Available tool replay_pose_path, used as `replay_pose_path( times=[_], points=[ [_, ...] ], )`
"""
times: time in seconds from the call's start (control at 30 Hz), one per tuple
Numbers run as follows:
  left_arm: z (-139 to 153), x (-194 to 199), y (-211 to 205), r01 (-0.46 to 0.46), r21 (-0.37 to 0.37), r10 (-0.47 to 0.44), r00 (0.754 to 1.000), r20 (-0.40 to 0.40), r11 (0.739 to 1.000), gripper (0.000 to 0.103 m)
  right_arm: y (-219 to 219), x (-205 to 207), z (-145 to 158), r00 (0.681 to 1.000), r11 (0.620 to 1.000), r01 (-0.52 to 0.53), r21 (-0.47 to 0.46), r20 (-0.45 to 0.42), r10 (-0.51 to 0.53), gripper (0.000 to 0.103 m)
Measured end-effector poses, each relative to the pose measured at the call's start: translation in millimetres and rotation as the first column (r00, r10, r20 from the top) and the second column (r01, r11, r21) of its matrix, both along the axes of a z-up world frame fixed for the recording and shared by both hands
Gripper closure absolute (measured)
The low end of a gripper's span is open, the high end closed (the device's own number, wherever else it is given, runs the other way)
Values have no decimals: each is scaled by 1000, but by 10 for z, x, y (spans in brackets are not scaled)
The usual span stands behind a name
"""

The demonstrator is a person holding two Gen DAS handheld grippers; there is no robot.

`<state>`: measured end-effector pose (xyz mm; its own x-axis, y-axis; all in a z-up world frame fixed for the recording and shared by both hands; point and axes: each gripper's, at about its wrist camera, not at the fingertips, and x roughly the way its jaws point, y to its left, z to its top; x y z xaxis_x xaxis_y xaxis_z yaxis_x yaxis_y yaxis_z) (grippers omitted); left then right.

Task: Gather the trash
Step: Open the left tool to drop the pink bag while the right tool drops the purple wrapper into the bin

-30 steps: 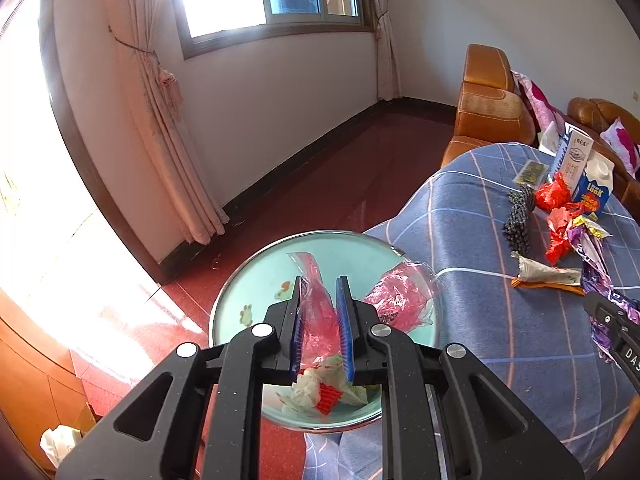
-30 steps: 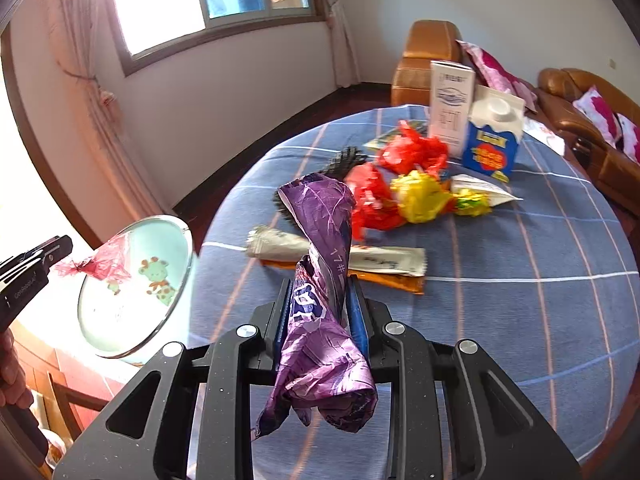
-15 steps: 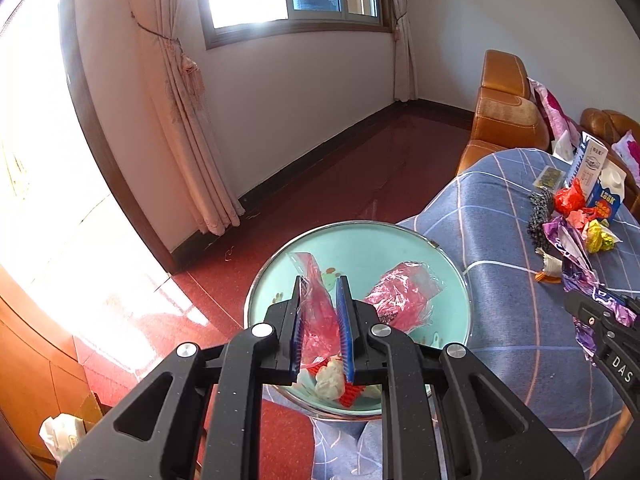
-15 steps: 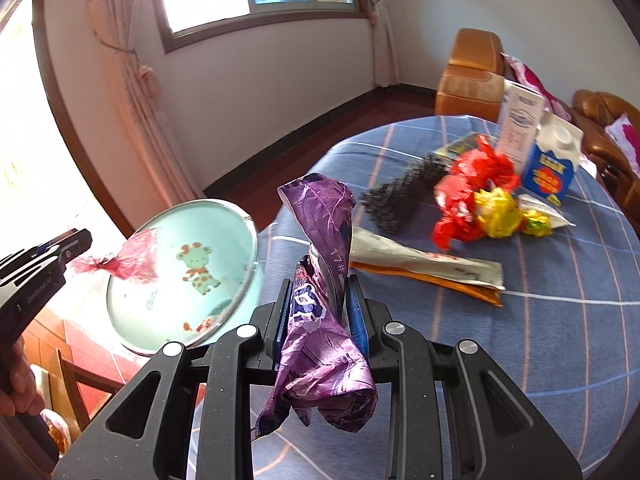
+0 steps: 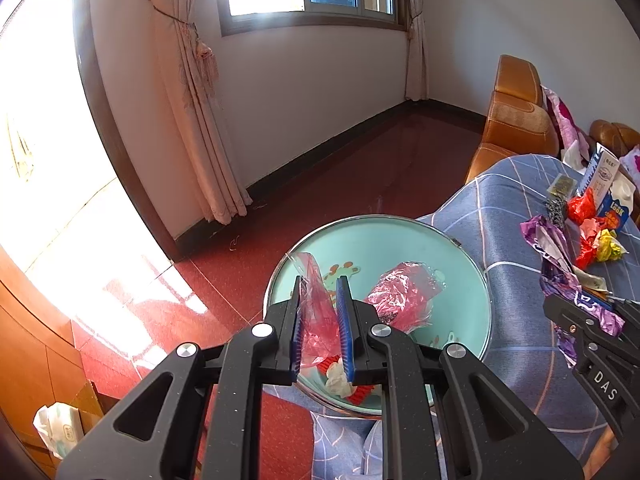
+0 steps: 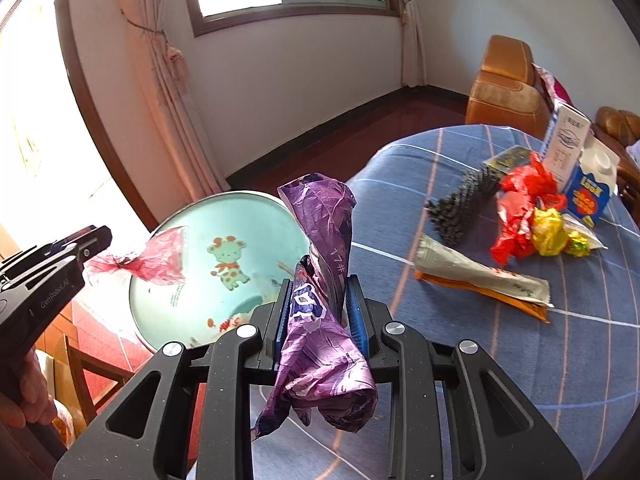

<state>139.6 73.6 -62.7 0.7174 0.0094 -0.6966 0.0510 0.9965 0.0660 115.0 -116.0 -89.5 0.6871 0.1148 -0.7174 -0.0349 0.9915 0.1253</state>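
Sunlit red floor and a blue checked cloth over the desk [image 6: 560, 360] set the stage, and right at the lens the right claw [image 6: 320, 312] is clenched on a crumpled purple wrapper [image 6: 324, 320], most of it bunched below the pads, a long tail standing up above them. Over in the left wrist view, the left claw [image 5: 320, 320] is pinched onto a thin pink plastic bag [image 5: 316, 320], poised directly above the mint-green basin [image 5: 460, 280] that sits just off the desk's edge. One pink net wrapper [image 5: 404, 300] lies inside already, with white and red scraps [image 5: 344, 380] at the near rim.

So both claws are loaded, and the drop is the job. The left one looks well placed: let go wide over the middle of the basin, because that film is light and clingy and may stick to a pad or drift past the rim. A small shake would free it. The right claw sits beside the basin, near its desk-side edge, so it wants to travel further over the bowl before letting go, and the dangling bulk should clear the rim first.

Farther across the desk, more waits: a grey and orange packet [image 6: 480, 276], a dark bristly piece [image 6: 460, 208], red [image 6: 520, 208] and yellow [image 6: 550, 232] crumples, and two cartons [image 6: 576, 168] behind them.
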Motion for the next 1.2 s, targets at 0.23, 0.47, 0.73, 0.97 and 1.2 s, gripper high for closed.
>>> replay_pose_path(
  times=[0.23, 0.47, 0.73, 0.97, 1.2],
  points=[
    [-105, 98, 12, -2, -1, 2, 1000, -27, 1000, 88, 191, 137, -30, 999, 999, -42, -8, -10, 42, 76],
    [-184, 178, 36, -10, 0, 10, 999, -48, 1000, 88, 312, 297, -115, 998, 998, -60, -7, -34, 60, 75],
    [-286, 293, 11, -14, 3, 14, 997, -73, 1000, 88, 403, 446, -237, 995, 997, -77, -7, -71, 76, 75],
    [-364, 370, 11, -18, 4, 19, 995, -97, 1000, 87, 465, 592, -331, 989, 994, -108, 0, -103, 107, 74],
    [-419, 407, 76, -31, 5, 31, 993, -116, 1000, 81, 457, 694, -437, 981, 989, -140, 50, -126, 145, 66]
  ],
)
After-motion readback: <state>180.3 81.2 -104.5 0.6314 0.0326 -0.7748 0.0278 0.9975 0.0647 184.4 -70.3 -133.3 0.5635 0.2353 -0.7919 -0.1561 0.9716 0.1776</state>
